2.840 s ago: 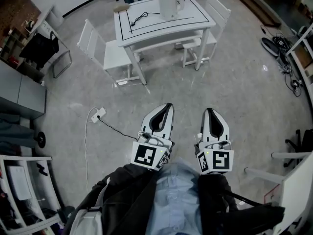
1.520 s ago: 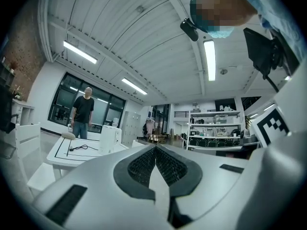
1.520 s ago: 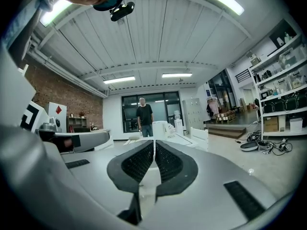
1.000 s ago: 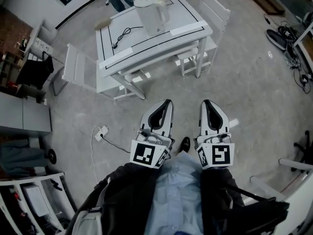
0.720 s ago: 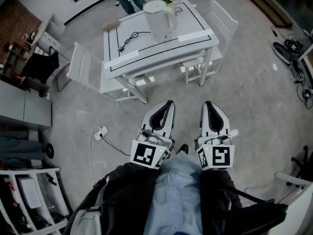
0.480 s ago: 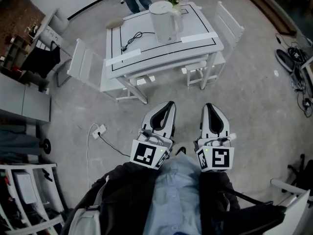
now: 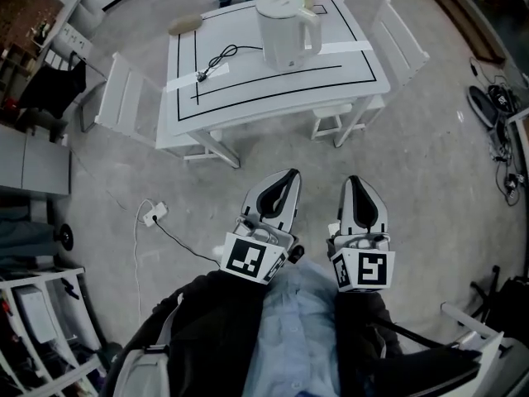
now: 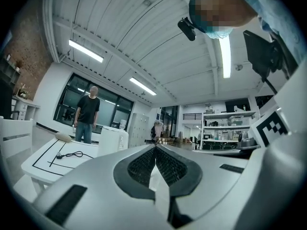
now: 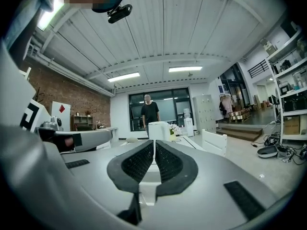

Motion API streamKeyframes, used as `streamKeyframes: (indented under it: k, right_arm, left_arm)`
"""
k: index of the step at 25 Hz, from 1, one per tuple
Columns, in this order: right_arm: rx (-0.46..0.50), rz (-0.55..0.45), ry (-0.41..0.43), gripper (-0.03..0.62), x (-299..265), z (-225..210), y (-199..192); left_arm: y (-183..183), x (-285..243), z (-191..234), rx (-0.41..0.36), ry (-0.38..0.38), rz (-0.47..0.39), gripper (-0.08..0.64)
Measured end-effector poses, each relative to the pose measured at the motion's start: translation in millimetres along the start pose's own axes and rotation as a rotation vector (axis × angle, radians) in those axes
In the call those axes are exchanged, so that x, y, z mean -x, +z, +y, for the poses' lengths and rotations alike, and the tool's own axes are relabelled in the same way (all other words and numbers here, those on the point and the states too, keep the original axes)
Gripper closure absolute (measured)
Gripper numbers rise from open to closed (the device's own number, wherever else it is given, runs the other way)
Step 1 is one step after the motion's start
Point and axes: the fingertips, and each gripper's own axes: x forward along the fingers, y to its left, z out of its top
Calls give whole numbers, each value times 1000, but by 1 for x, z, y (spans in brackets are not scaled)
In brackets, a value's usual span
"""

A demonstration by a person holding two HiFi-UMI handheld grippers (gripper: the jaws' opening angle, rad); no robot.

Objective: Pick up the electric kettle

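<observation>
Below me: grey floor [image 7: 430, 188]; a white table [image 7: 331, 69] marked with black lines; one white chair [image 7: 124, 110] to its left, another [image 7: 397, 52] to its right; a power strip [image 7: 151, 216] on its cable. Ahead of me: brick wall [image 9: 62, 92], dark windows [image 9: 168, 104], ceiling strip lights [image 8: 86, 51].

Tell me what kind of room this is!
Probably a workshop or lab, not a home: a white table marked with lines holds an electric kettle, there are equipment shelves, and loose cables lie on the grey floor.
</observation>
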Motion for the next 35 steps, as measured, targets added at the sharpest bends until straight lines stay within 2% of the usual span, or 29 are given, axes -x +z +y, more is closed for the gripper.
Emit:
streamKeyframes:
  k: [6,17,28,35]
  right_arm:
    - [2,17,-5,574,-63,-10,0]
    - [48,-57,-65,574,-132,-13,42]
    - [54,-54,-122,574,-156,-19,47]
    - [44,-53,-151,574,-159,-36,45]
  left_arm:
    - [-6,-50,42,18,-14,12,555]
    - [34,-106,93,2,-87,-69,555]
    - [35,-133,112,19,-139,-63,555]
    - [30,-151,109,20,-157,-51,555]
